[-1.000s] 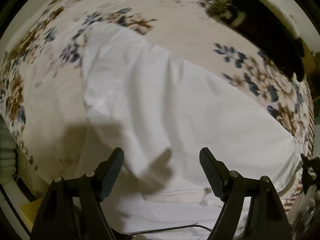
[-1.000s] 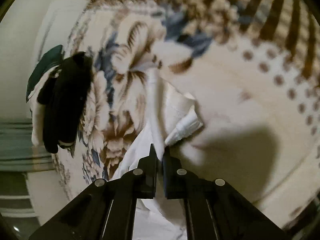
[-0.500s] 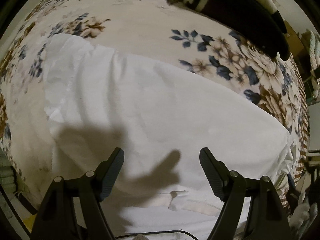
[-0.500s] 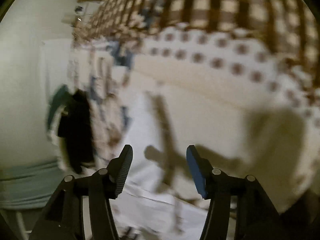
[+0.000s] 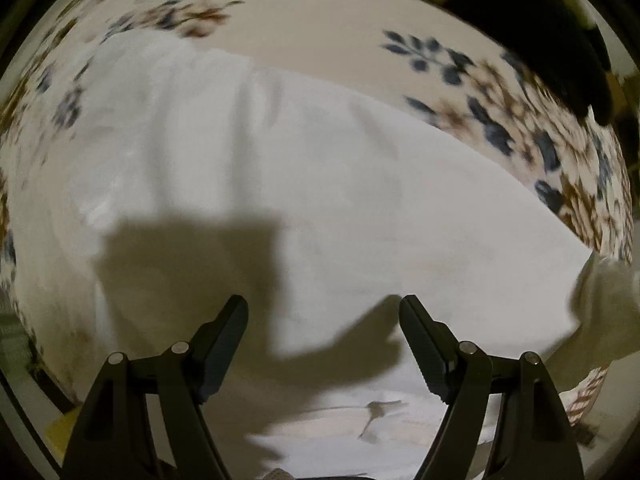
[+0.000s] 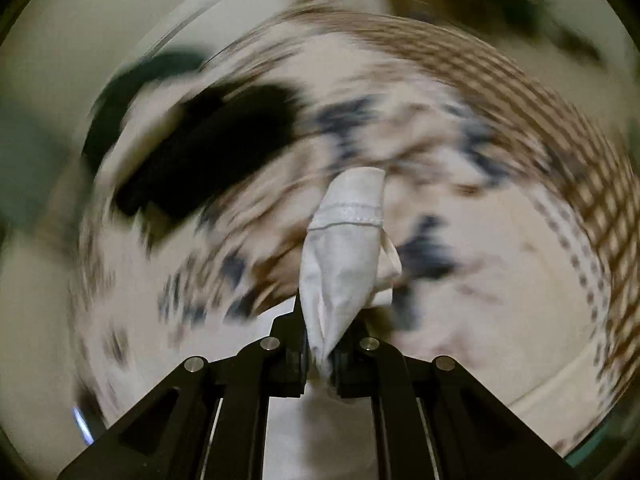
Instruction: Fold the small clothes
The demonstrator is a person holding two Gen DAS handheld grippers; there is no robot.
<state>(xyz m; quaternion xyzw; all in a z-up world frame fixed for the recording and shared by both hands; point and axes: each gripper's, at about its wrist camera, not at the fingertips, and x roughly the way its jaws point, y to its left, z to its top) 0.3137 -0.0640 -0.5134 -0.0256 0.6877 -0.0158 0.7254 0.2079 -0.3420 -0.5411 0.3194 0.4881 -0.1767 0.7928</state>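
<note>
Pinching a hemmed corner of the white garment (image 6: 344, 248), the right gripper (image 6: 322, 344) is holding its fingers clamped on the cloth, which is standing forward along them. The left gripper (image 5: 322, 320) is hanging with fingers wide apart over the garment's spread body, gripping nothing. The garment is lying on the floral bedcover (image 5: 340, 40), long axis running left to right (dark clothes (image 5: 540, 28) beyond). The right is nearer the loose end.

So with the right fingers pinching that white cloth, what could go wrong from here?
The right gripper holds only a bunched hemmed end of the white garment; it could slip out. The left gripper is open and holding nothing, so pulling may drag the garment across the floral bedspread instead of folding it.
</note>
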